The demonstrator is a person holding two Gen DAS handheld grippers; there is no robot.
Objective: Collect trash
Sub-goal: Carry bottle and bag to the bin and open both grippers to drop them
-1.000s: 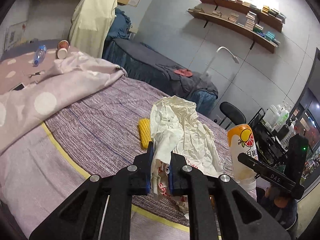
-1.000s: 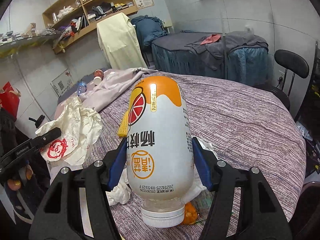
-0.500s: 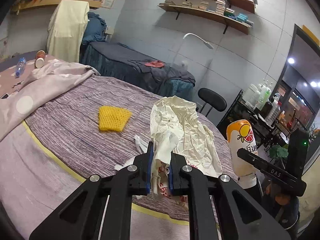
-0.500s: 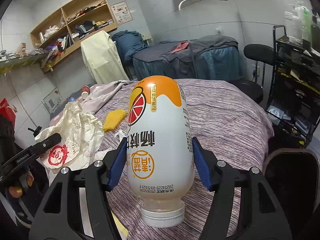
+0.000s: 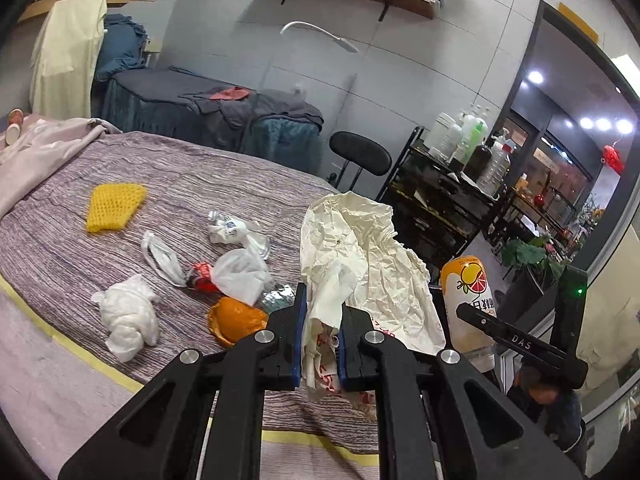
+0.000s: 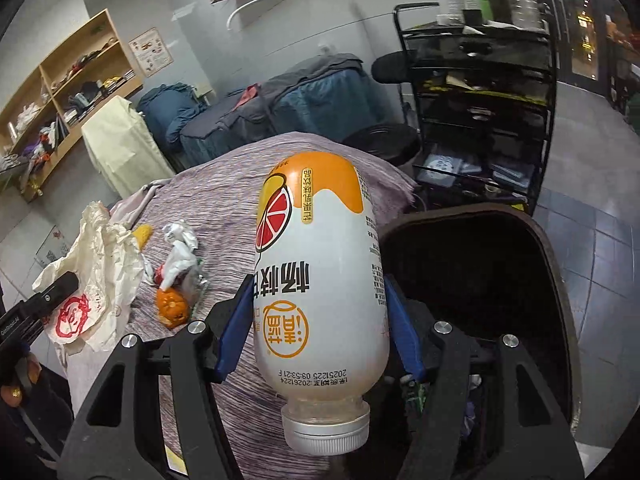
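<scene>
While the left gripper (image 5: 319, 338) has its fingers clenched on a crumpled paper bag (image 5: 360, 264), the right gripper (image 6: 320, 336) grasps an inverted juice bottle (image 6: 320, 280) beside the black bin (image 6: 480, 264), orange peel (image 5: 236, 320) on the bed (image 5: 180, 184) behind.

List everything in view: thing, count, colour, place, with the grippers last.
Drink bottle: one, white and orange, cap toward camera, in the right gripper.
Crumpled paper bag: one, cream with red print, in the left gripper.
Bin: one, dark, open, beside the bed.
Foam net: one, yellow, on the bed.
Orange peel: one, orange, near the bed edge.
Tissue wad: one, white, on the bed.
Plastic bags: about two, clear white, mid-bed.
Bed cover: one, purple striped.
Stool: one, black, behind the bed.
Left gripper: shut on the paper bag.
Right gripper: shut on the bottle.
</scene>
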